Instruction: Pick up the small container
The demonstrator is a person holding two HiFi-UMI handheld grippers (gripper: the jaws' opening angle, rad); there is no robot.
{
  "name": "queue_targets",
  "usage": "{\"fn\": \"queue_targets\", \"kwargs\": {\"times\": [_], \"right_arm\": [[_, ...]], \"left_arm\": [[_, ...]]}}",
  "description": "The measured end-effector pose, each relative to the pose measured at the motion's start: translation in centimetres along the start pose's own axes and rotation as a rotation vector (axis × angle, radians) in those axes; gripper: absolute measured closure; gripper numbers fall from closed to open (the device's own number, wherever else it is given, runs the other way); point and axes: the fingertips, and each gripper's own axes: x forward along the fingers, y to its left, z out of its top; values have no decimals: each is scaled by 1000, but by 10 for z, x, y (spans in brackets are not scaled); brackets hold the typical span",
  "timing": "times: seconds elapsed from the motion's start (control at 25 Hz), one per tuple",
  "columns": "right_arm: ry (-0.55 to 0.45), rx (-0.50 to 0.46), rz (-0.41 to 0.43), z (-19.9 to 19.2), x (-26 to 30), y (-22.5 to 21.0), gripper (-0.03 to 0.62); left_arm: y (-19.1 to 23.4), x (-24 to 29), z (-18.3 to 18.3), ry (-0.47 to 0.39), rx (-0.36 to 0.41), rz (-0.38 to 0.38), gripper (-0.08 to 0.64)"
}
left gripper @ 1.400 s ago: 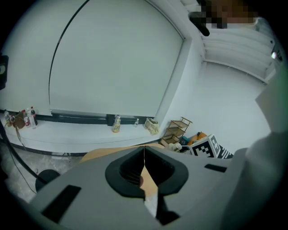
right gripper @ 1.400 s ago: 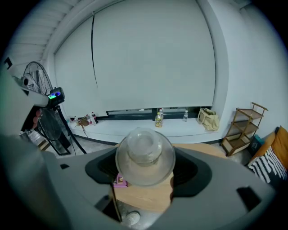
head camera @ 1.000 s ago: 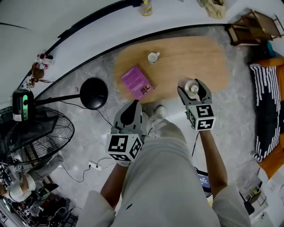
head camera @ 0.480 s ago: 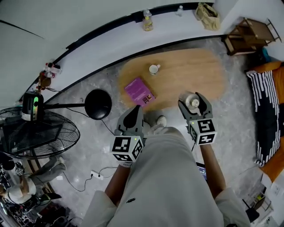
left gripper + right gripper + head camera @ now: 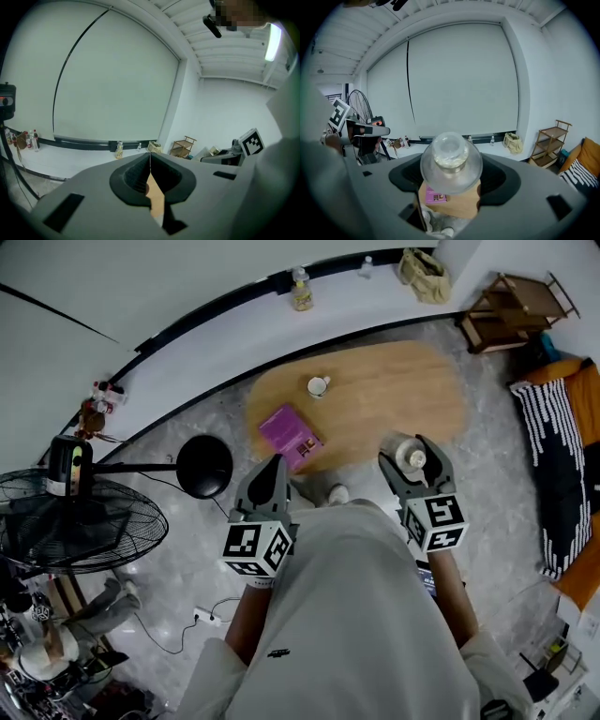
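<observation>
The small clear container (image 5: 451,161) is clamped between the wide-set jaws of the right gripper (image 5: 410,448), in the air above the near right edge of the wooden table (image 5: 394,390). The left gripper (image 5: 275,465) hangs well to its left, jaws together on nothing. The purple book (image 5: 291,432) and the cup (image 5: 319,386) lie farther left on the table, so I judge there is open room on every side.

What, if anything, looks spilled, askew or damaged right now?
Nothing stands out. The small container sits squarely gripped in the right tongs, with no spill visible. The cup stands upright and the purple book lies flat on the table. The left tongs are shut and empty.
</observation>
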Motion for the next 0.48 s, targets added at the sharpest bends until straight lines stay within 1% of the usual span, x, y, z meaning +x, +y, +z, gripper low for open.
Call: {"fn": "queue_targets", "kwargs": {"times": [0.16,0.32,0.48], "right_arm": [[-26,25,-21,6,-14,0,256],[-46,36,-36,13,-27,1,255],[-58,39,-33,17,-33,6,255]], "left_arm": [[-1,-5,6,-18,33,-3,538],[-3,-7,14,-42,39,-6,538],[-5,-9,18,-48,47,-8,538]]}}
